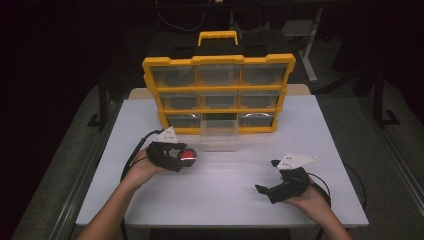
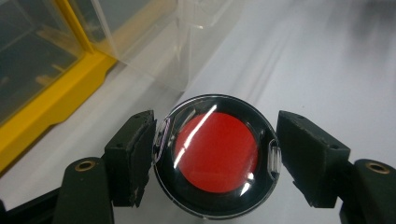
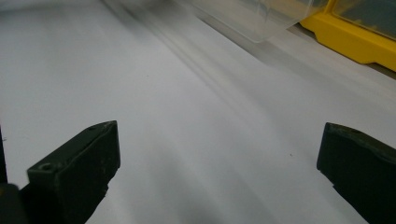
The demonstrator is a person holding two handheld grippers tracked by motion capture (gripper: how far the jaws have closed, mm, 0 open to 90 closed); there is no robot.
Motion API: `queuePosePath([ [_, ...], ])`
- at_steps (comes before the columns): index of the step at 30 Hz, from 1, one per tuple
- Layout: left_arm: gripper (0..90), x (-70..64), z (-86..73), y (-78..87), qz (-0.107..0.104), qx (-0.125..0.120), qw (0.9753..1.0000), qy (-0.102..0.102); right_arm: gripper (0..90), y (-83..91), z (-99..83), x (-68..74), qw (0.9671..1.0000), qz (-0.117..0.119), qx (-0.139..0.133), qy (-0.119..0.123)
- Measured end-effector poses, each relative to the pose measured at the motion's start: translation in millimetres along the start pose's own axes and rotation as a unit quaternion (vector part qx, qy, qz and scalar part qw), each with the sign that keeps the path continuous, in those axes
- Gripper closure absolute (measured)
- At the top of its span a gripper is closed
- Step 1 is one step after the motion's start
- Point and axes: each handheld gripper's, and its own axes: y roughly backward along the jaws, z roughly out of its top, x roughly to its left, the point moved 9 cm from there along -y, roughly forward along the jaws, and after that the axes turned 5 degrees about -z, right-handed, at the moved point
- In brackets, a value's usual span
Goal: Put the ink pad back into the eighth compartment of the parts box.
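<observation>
Red-centred round case [image 2: 215, 156] clamped in left gripper [image 1: 176, 156], near pulled-out clear drawer [image 1: 218, 134] at 1 o'clock, likely destination. Right gripper [image 1: 280, 185] spread, empty, low over surface [image 1: 225, 195], probably idle.

Glossy clear plastic case [image 2: 215, 156] (red inside), matt white table [image 1: 220, 185]

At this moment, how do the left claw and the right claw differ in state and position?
The left claw has its jaws on either side of a round red-centred case, at least the left jaw touching it; the right claw is wide open with nothing between its jaws. The left claw sits near the pulled-out clear drawer; the right claw sits farther from it, toward the table's near edge. Both are hand-held with black jaws, low over the white table.
</observation>
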Motion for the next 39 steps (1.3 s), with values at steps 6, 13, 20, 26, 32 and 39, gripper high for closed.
queuePosePath([
  [6,29.7,2.5,6.9,6.7,-0.002,-0.002,1.0,-0.001,0.0,-0.1,-0.3,0.2,1.0,0.0,0.001,0.0],
  [13,29.7,2.5,11.6,8.4,-0.005,-0.004,1.0,0.002,0.0,-0.3,-0.4,0.4,1.0,0.0,0.002,-0.001],
  [20,29.6,4.0,18.9,12.8,-0.003,-0.001,1.0,-0.001,0.0,-0.2,-0.3,0.0,1.0,0.0,0.001,-0.002],
  [26,29.7,7.3,25.5,17.1,-0.001,-0.003,1.0,-0.002,0.0,-0.6,-0.3,-0.5,1.0,-0.001,0.002,-0.003],
  [32,29.7,9.0,34.5,20.2,-0.002,-0.004,1.0,-0.006,0.0,-0.3,-0.1,-0.7,1.0,-0.001,0.0,-0.003],
  [39,29.7,11.4,45.4,22.6,-0.006,-0.009,0.9999,-0.011,0.0,0.1,-0.2,-0.5,1.0,-0.001,0.0,-0.003],
])
